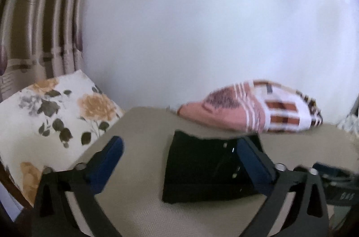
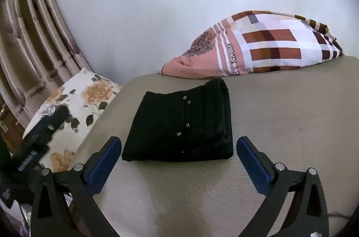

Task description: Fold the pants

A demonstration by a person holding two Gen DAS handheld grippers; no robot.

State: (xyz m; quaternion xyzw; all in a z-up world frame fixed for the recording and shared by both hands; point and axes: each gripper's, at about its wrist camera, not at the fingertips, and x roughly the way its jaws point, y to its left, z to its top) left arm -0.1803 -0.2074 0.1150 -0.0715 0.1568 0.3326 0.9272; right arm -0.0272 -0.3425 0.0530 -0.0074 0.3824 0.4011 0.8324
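The black pants (image 2: 181,122) lie folded into a compact rectangle on the beige mattress (image 2: 280,124), with small metal studs on top. In the left wrist view the pants (image 1: 202,167) sit just ahead, toward the right finger. My left gripper (image 1: 179,147) is open and empty above the mattress (image 1: 139,169). My right gripper (image 2: 179,147) is open and empty, just in front of the near edge of the pants. The left gripper's body (image 2: 42,131) shows at the left of the right wrist view.
A pink and checked pillow (image 2: 258,48) lies against the white wall behind the pants; it also shows in the left wrist view (image 1: 253,109). A floral cushion (image 2: 76,106) sits off the mattress's left edge, with striped curtains (image 2: 29,35) behind it.
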